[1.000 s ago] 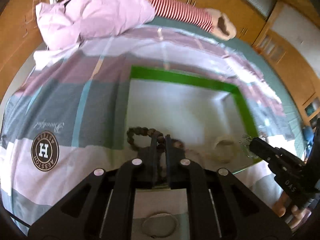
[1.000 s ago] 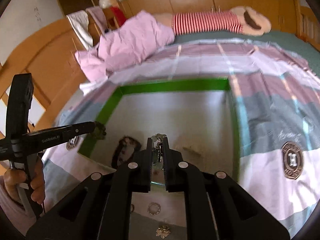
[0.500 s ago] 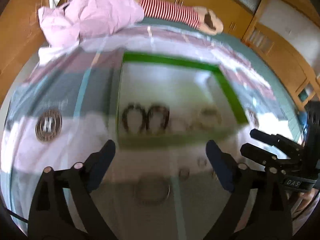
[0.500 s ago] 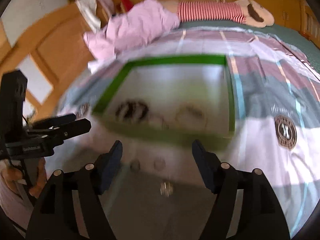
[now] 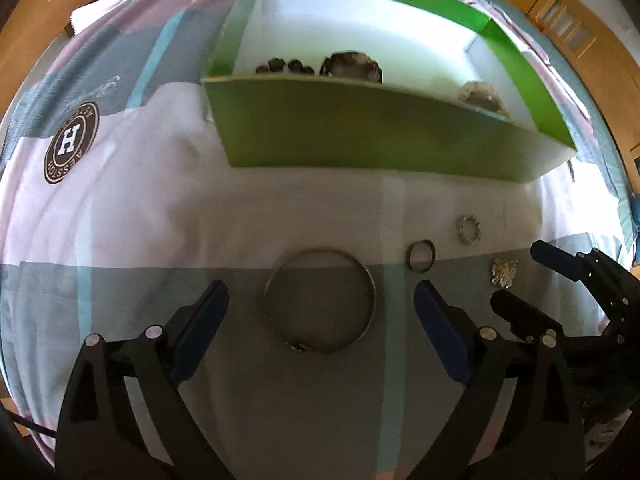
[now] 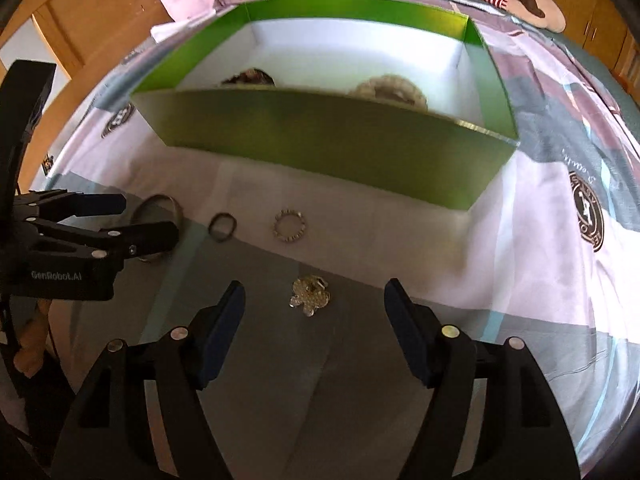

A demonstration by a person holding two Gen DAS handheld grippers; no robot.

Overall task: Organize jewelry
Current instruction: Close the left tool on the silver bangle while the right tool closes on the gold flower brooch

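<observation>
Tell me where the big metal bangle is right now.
In the left wrist view the big metal bangle lies flat on the bedspread, centred between the open left gripper's fingers, in front of the green box, with the small dark ring just to its right.

Both wrist views look steeply down, sharing the green box [image 5: 380, 136].

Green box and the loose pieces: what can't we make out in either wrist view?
- Green box contents: the near wall hides the lower parts of the bead bracelets in both views.
- Large bangle: right wrist view, left gripper covers part.
- Silver charm: too small in left wrist view for its shape.
</observation>
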